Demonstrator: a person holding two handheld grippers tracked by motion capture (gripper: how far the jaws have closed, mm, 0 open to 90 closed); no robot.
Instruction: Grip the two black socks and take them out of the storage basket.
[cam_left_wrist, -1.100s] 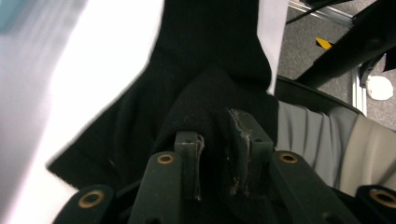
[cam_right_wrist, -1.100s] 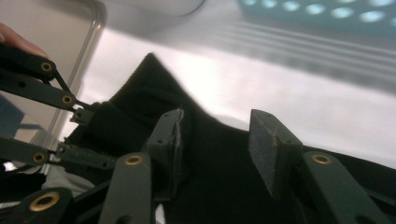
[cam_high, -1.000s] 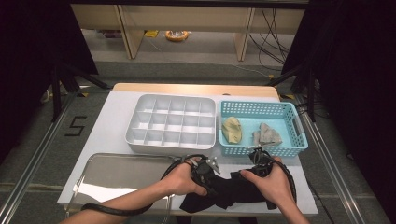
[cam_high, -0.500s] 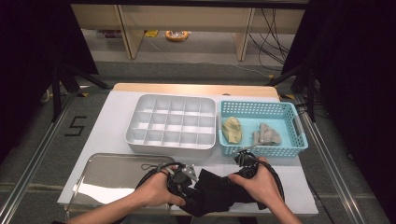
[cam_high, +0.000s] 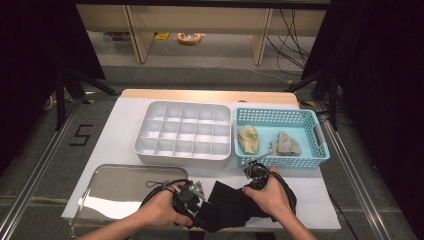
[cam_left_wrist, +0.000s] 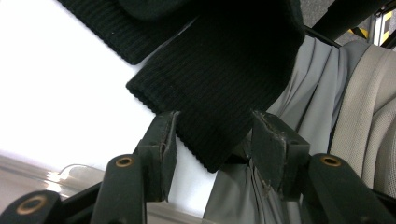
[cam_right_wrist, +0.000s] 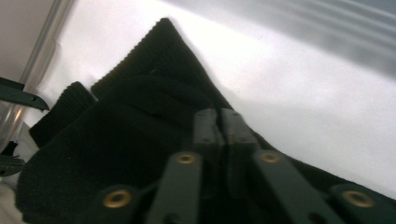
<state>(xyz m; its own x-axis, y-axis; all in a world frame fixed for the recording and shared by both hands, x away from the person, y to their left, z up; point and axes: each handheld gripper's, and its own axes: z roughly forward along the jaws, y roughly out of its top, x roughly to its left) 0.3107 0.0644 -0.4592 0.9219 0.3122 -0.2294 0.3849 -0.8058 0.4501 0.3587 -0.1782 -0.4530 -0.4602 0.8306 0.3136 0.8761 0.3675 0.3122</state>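
Observation:
A black ribbed knit cloth (cam_high: 230, 205) lies crumpled on the white table near its front edge, between both hands. My left gripper (cam_high: 192, 195) is at the cloth's left end. In the left gripper view its jaws (cam_left_wrist: 212, 126) stand apart, having just been opening, with a ribbed cuff (cam_left_wrist: 224, 84) between them and the pads not pressing on it. My right gripper (cam_high: 252, 175) is at the cloth's right side. In the right gripper view its jaws (cam_right_wrist: 218, 114) are together, tips pinched into the black cloth (cam_right_wrist: 116, 140).
A white divided box (cam_high: 185, 132) sits mid-table. To its right, a blue basket (cam_high: 280, 116) holds a yellow cloth (cam_high: 248, 139) and a grey one (cam_high: 286, 145). A steel tray (cam_high: 120, 187) lies at the front left, close to my left hand.
Both hands have drawn the black cloth toward the table's front edge. The left hand has shifted left. The right gripper now sits lower on the cloth.

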